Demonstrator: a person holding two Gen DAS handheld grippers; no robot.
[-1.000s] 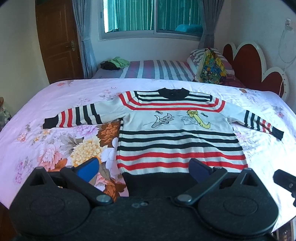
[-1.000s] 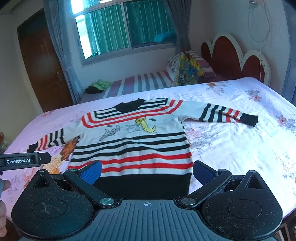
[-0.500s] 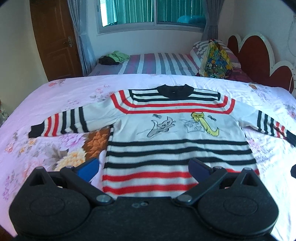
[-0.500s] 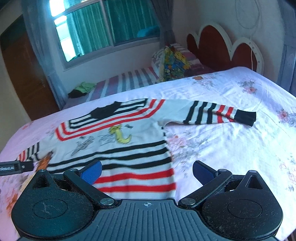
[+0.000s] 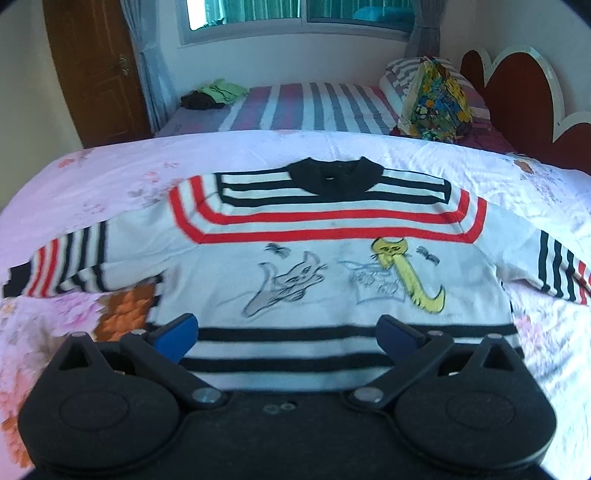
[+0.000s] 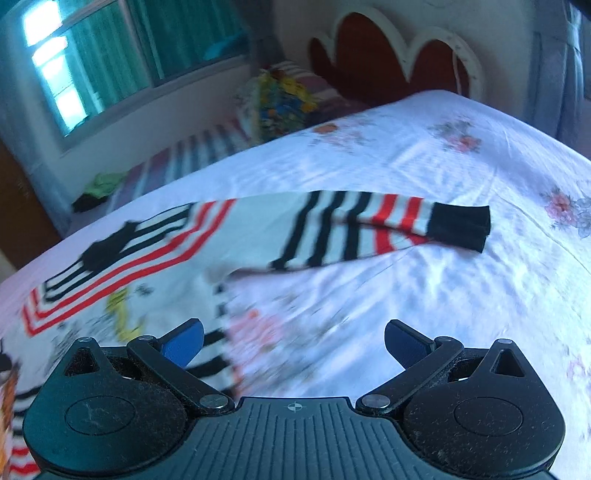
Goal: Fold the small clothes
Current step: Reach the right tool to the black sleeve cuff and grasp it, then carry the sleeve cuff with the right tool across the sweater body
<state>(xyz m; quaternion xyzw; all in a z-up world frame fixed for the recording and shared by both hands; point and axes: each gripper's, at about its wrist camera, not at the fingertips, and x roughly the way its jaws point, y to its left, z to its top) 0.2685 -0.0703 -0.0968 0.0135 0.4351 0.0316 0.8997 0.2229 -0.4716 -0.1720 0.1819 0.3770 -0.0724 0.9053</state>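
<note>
Left wrist cam sits low over the sweater (image 5: 332, 266), facing the window (image 5: 295, 14). Right cam tilts toward its sleeve (image 6: 369, 225). Both catch the headboard (image 6: 388, 55).

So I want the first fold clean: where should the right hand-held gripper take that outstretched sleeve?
Probably at the black cuff of the striped sleeve. It lies flat on the bedsheet, pointing away from the body, with its end free. Bring the open right hand-held gripper in from that outer end, fingers low.

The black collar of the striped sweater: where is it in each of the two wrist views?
Left wrist view: the black collar sits at top centre, above the cat drawings.
Right wrist view: it is at the left, mid-height, blurred.
Shared landmark: the colourful pillow on the far bed.
</note>
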